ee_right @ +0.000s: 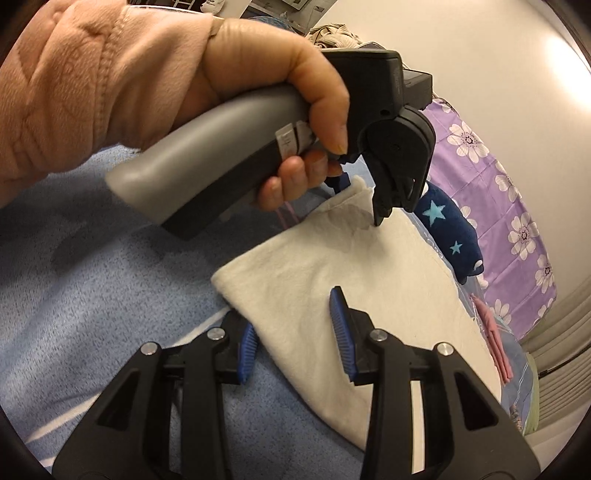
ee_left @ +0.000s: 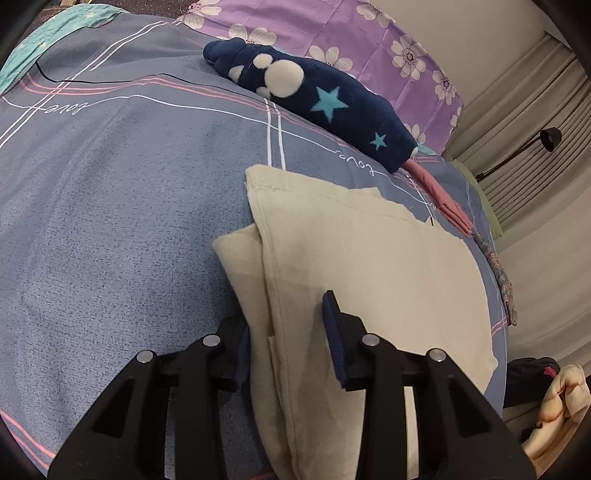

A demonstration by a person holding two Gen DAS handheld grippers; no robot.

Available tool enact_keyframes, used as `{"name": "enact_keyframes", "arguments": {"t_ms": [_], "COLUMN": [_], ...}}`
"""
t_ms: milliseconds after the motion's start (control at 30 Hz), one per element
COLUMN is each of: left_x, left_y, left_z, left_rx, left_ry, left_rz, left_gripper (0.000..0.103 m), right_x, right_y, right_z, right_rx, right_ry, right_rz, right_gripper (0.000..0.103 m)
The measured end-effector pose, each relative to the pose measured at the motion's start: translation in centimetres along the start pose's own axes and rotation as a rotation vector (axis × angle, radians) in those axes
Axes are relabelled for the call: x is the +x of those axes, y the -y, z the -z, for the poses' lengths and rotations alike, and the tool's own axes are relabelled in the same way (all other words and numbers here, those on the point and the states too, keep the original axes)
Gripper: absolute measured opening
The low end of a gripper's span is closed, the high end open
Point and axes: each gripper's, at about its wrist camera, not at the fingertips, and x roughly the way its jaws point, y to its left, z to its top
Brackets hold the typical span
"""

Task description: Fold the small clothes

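On a blue-grey bedsheet (ee_left: pixel 110 221) w/ pink and white lines, a cream cloth (ee_left: pixel 369 266), partly folded, is laid. Its near edge is straddled by the left gripper (ee_left: pixel 288 343); fingers are seen apart, cloth between, but whether the pads press can't be told. The opposite edge is straddled likewise by the right gripper (ee_right: pixel 295 332), grip unclear. A navy star-print item (ee_left: pixel 332 107) is seen beyond, near a purple floral pillow (ee_left: pixel 369 37).

Blue plaid bedsheet (ee_left: pixel 129 206), purple floral pillow (ee_left: pixel 332 33), pleated pale curtains (ee_left: pixel 524 122), black lamp (ee_left: pixel 550 138), plain white wall (ee_right: pixel 498 62)
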Motion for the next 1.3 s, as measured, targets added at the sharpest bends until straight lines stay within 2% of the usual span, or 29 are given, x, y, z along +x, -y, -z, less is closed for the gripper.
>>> {"name": "enact_keyframes", "arguments": {"t_ms": [167, 200, 233, 267, 300, 333, 567, 667, 767, 967, 1133, 1300], "left_x": [0.1, 0.1, 0.1, 0.0, 0.0, -0.1, -1.6, -2.3, -2.7, -2.6, -1.7, 0.9], "left_y": [0.3, 0.3, 0.4, 0.4, 0.5, 0.6, 2.9, 5.0, 7.5, 12.9, 18.0, 24.9], "left_z": [-0.1, -0.1, -0.2, -0.2, -0.3, -0.3, -1.3, -2.0, -2.4, -2.9, -3.6, -3.8], "left_rx": [0.006, 0.005, 0.002, -0.004, -0.005, -0.003, 0.007, 0.032, 0.063, 0.105, 0.131, 0.197], "left_ry": [0.001, 0.000, 0.000, 0.005, 0.010, 0.013, 0.070, 0.081, 0.095, 0.120, 0.122, 0.112], "left_rz": [-0.002, -0.004, -0.005, -0.012, -0.020, -0.023, -0.014, -0.023, -0.041, -0.061, -0.059, -0.087], "left_gripper": [0.038, 0.038, 0.038, 0.036, 0.018, 0.009, 0.007, 0.007, 0.007, 0.007, 0.007, 0.007], "right_x": [0.2, 0.3, 0.3, 0.3, 0.0, -0.2, -2.9, -4.0, -5.2, -7.6, -9.0, -10.8], "right_y": [0.4, 0.5, 0.7, 0.9, 1.4, 1.9, 6.6, 8.7, 10.8, 14.8, 19.1, 23.5], "right_z": [-0.1, -0.1, -0.1, -0.1, -0.1, -0.1, 0.5, 1.3, 2.6, 6.1, 10.0, 15.0], "right_rx": [0.031, 0.039, 0.050, 0.066, 0.091, 0.116, 0.322, 0.391, 0.450, 0.543, 0.706, 0.853], "right_ry": [0.000, -0.002, -0.004, -0.003, 0.006, 0.018, 0.108, 0.139, 0.177, 0.235, 0.269, 0.316], "right_rz": [-0.019, -0.022, -0.024, -0.025, -0.043, -0.060, -0.119, -0.133, -0.189, -0.204, -0.234, -0.202], "right_gripper": [0.032, 0.028, 0.014, 0.007, 0.006, 0.004, 0.003, 0.003, 0.003, 0.003, 0.003, 0.003]}}
